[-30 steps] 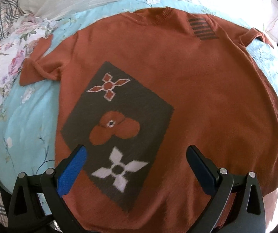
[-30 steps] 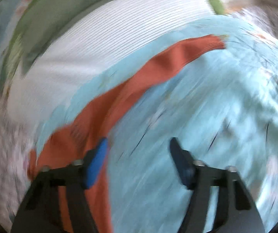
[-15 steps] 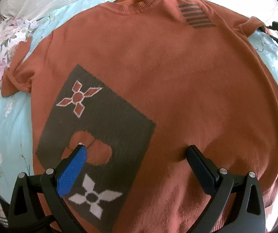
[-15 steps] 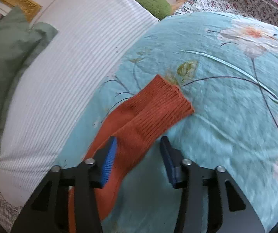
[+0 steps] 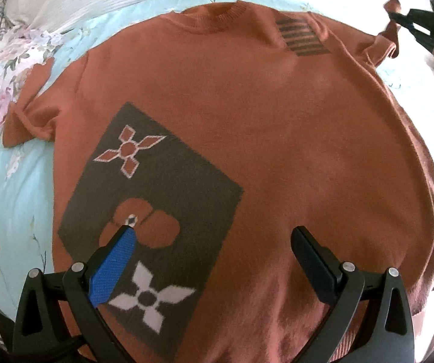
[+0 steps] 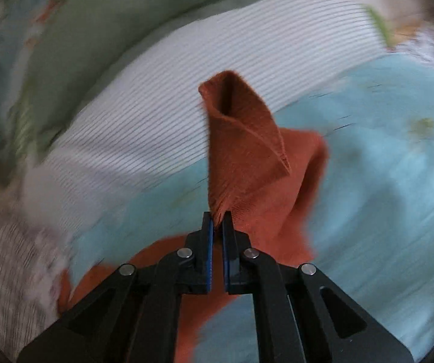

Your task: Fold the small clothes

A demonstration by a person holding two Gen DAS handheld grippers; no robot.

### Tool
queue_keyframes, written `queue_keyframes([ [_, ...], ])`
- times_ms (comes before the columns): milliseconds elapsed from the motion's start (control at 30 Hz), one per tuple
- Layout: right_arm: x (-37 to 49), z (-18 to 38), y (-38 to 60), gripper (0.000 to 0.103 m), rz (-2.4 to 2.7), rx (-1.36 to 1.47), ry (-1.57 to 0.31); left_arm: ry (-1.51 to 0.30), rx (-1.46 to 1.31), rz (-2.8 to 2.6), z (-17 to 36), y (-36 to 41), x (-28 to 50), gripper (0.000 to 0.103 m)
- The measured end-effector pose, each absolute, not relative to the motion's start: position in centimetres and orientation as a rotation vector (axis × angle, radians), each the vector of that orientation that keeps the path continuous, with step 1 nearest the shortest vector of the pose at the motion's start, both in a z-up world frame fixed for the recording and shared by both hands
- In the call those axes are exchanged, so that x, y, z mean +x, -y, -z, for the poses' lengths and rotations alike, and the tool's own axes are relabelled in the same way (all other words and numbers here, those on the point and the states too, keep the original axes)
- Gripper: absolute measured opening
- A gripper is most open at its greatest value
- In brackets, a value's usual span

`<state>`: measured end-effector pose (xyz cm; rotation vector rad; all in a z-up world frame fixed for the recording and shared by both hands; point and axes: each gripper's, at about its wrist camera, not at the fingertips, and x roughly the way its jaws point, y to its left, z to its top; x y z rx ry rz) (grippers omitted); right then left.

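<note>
Right wrist view: the right gripper [image 6: 216,220] pinches the sleeve [image 6: 241,145], lifted off the bed [image 6: 383,181]. It holds only an edge and could slip. The left gripper [image 5: 214,239] hangs spread over the flat sweater [image 5: 277,127].

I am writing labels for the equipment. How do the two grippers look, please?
Both are black plastic with triangular cut-outs and silver rivets. The left gripper shows one blue textured pad, the other finger dark. The right gripper has thin blue pads on both fingers.

Bedding [image 6: 383,181] motion-blurred; sweater hem [image 5: 247,354] cut off, apparently.
</note>
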<state>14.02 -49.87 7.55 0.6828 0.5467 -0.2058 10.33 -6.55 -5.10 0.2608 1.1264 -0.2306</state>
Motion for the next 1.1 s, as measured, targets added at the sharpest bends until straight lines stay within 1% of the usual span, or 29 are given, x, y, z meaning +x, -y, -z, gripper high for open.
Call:
queue_keyframes([
  [167,17.0,-6.8,40.1,0.006,-0.040,0.704,-0.601,-1.143,0.193,0.220,5.2,4.3,10.3,0.102],
  [467,24.4,-2.8,21.4,0.006,-0.398,0.695,-0.786,-1.136,0.025,0.213,4.3,-0.5,11.6,0.101],
  [700,26.6,1.4,13.9,0.006,-0.496,0.669,-0.904,-1.107,-0.048,0.238,3.7,-2.0,13.2,0.101],
  [733,26.9,1.8,13.2,0.009,-0.504,0.657,-0.918,-1.106,-0.056,0.242,3.8,-1.9,13.7,0.101],
  [833,27.4,3.0,12.0,0.011,-0.477,0.609,-0.989,-1.102,-0.058,0.256,4.0,-1.4,15.1,0.101],
  [900,27.6,3.4,12.2,0.017,-0.501,0.655,-1.017,-1.096,-0.045,0.258,4.2,-0.6,16.7,0.101],
  [933,27.6,3.5,12.2,0.023,-0.513,0.672,-1.014,-1.088,-0.039,0.256,4.5,-0.1,17.9,0.101],
  [967,27.3,3.2,12.7,0.033,-0.529,0.690,-1.000,-1.081,-0.041,0.256,4.6,0.1,18.9,0.101],
  [1000,27.1,2.7,13.1,0.037,-0.524,0.693,-0.981,-1.078,-0.044,0.252,4.9,0.5,20.4,0.101],
  [1033,26.5,2.1,13.8,0.039,-0.518,0.693,-0.955,-1.082,-0.045,0.240,5.3,0.7,21.7,0.101],
  [1100,25.1,0.6,15.2,0.039,-0.495,0.694,-0.905,-1.069,-0.059,0.231,5.7,0.8,23.8,0.101],
])
